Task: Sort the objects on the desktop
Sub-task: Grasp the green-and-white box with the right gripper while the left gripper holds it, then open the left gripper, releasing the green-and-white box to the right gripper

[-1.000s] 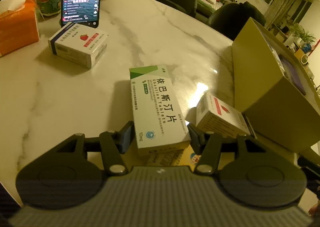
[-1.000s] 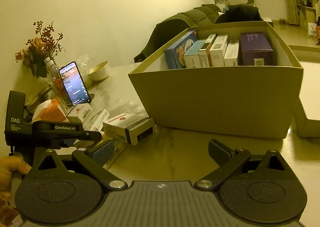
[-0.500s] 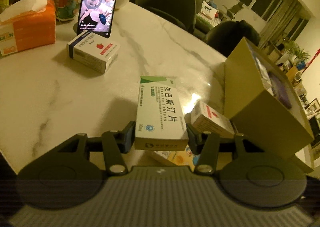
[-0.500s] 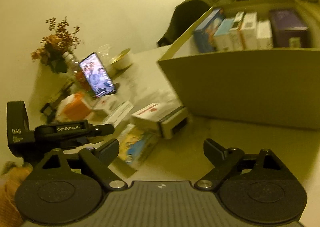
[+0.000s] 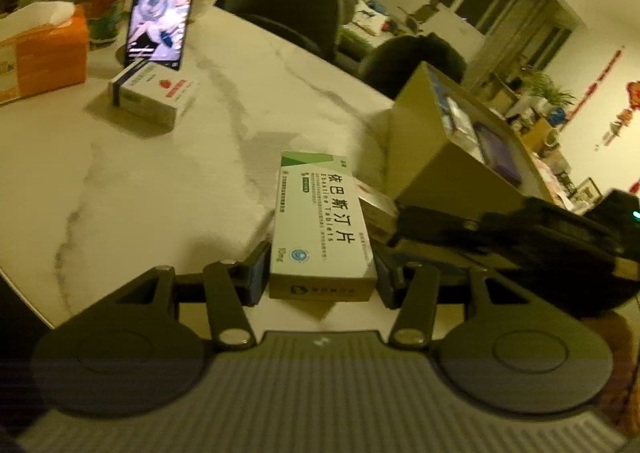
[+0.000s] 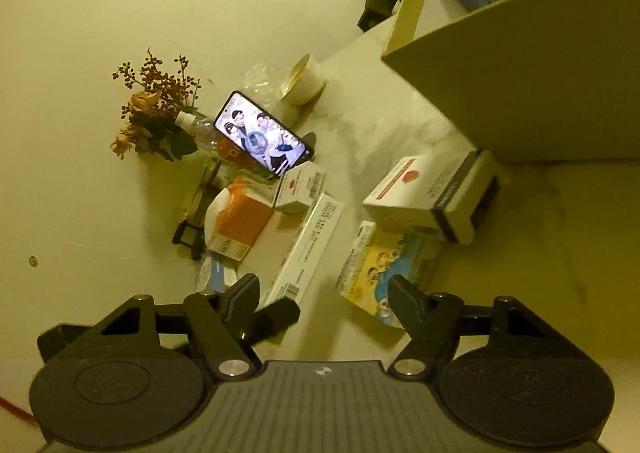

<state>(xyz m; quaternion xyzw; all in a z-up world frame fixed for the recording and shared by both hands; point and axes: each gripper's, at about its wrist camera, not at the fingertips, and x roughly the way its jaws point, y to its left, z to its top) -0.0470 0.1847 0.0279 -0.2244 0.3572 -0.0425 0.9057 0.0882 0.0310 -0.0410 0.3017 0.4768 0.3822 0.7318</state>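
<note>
Tongs [image 5: 320, 273] grip tablet box [image 5: 320, 221] near table edge [image 5: 24, 289].

Counting it up: four small cardboard medicine boxes loose on the table, like the white-and-green tablet box [image 5: 322, 225], plus one big open tan cardboard box [image 6: 532, 93], one lit smartphone [image 6: 264, 133], one orange tissue box [image 6: 240, 225], one small white bowl [image 6: 302, 83]

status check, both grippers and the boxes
Left gripper shut on green box, lifted off table. Right gripper closing, nothing gripped, yellow box just ahead. Red-label box overlaps it.
</note>
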